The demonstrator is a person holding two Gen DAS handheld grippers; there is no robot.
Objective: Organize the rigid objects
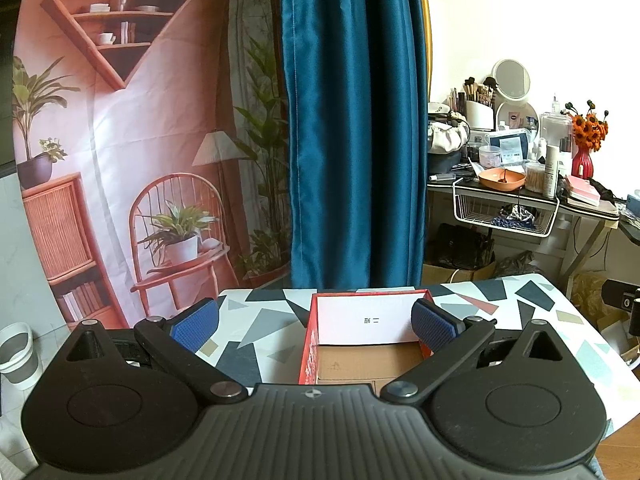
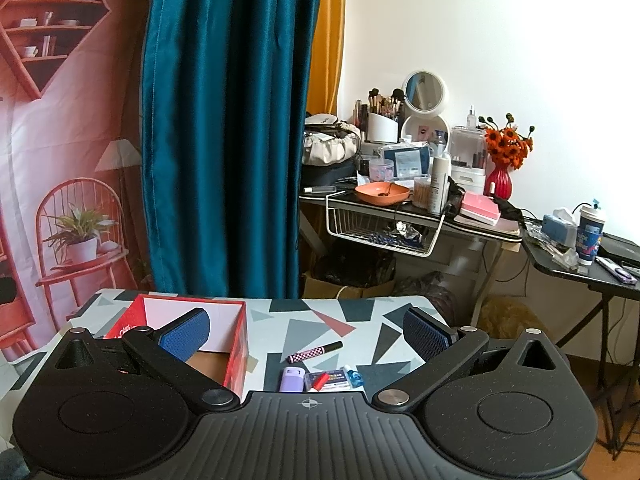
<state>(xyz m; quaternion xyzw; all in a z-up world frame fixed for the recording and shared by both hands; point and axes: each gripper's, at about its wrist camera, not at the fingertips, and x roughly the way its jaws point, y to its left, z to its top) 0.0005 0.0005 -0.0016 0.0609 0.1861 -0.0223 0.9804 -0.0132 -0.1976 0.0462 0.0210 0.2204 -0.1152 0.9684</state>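
Observation:
An open red box point(image 1: 308, 344) with a white inner wall and bare cardboard floor stands on the patterned table point(image 1: 256, 320); it also shows in the right wrist view point(image 2: 236, 356). My left gripper point(image 1: 316, 322) is open and empty, above the box's near side. My right gripper point(image 2: 306, 334) is open and empty above small items on the table: a pink checkered pen point(image 2: 314, 352), a lilac case point(image 2: 292, 379), a clear case with a red piece point(image 2: 324, 381) and a small blue-capped bottle point(image 2: 354, 376).
A blue curtain point(image 1: 352, 128) and a printed backdrop point(image 1: 120, 140) hang behind the table. A cluttered dressing table point(image 2: 400, 184) with a wire basket point(image 2: 380, 232) stands to the right. A black side table point(image 2: 592, 272) is further right. A white bin point(image 1: 16, 354) stands on the floor at the left.

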